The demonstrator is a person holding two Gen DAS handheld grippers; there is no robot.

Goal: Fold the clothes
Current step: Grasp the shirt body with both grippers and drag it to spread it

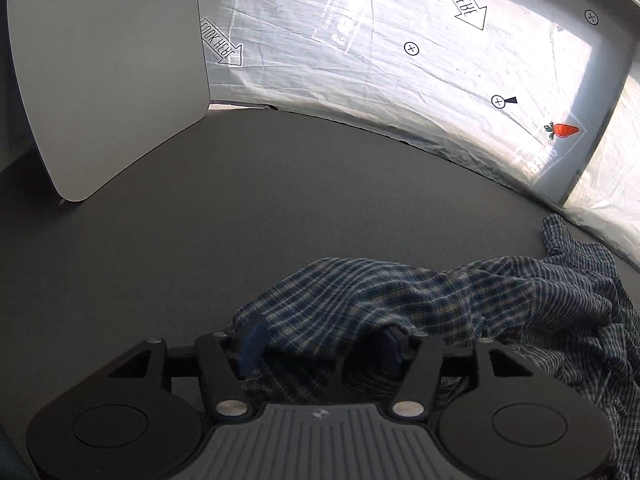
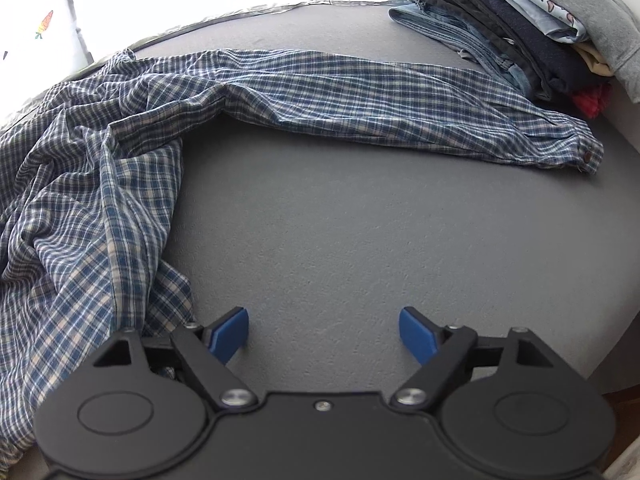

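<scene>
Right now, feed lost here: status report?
Both tongs open. Plaid shirt crumpled, sleeve spread; cloth between left pair. Clothes stack clear.

So the shirt [image 2: 120,168] is a blue, navy and cream plaid button-up, unfolded and pretty rumpled on the grey table [image 2: 320,220]. The body's bunched in loose folds at the left, running from the near edge to the far one. One long sleeve [image 2: 380,104] stretches out flat to the right, its buttoned cuff [image 2: 584,152] ending just beside the stack of folded clothes [image 2: 520,28] at the far right.
</scene>
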